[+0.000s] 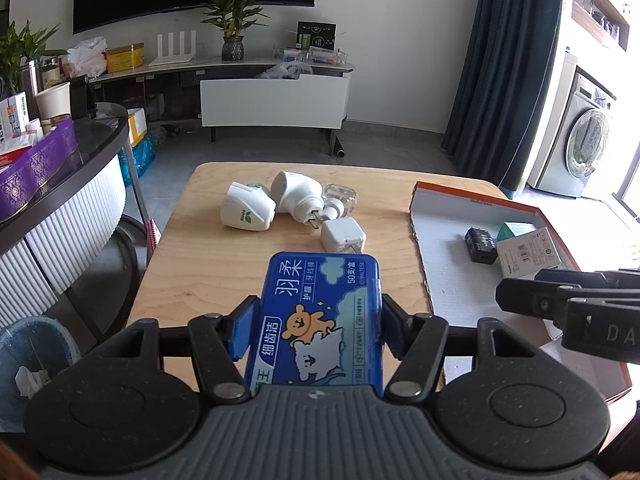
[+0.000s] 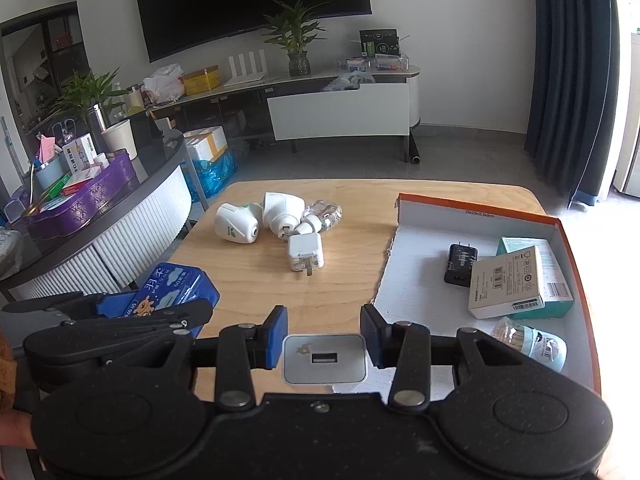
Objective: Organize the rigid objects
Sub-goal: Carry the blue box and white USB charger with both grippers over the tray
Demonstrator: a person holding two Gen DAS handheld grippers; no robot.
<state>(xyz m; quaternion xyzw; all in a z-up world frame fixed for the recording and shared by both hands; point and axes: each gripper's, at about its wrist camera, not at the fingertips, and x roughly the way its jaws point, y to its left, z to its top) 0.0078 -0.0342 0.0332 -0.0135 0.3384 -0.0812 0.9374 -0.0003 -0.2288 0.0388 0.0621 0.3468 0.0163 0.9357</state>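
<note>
A blue floss-pick box (image 1: 320,312) with a bear picture sits lengthwise in my left gripper (image 1: 318,330), whose blue pads press its two long sides above the wooden table (image 1: 208,264). My right gripper (image 2: 324,336) is shut on a white USB charger (image 2: 324,360), port facing the camera, at the near corner of the orange-rimmed cardboard tray (image 2: 476,210). The blue box (image 2: 168,284) also shows at the left of the right wrist view. On the table lie two white plug-in devices (image 2: 234,222) (image 2: 282,208), a clear bottle (image 2: 324,212) and a white cube charger (image 2: 306,254).
The tray holds a black charger (image 2: 460,264), a white carton (image 2: 508,284) on a teal box, and a swab jar (image 2: 532,340). A dark curved counter (image 2: 120,200) with a purple tin stands left. A waste bin (image 1: 36,356) sits below the table's left edge.
</note>
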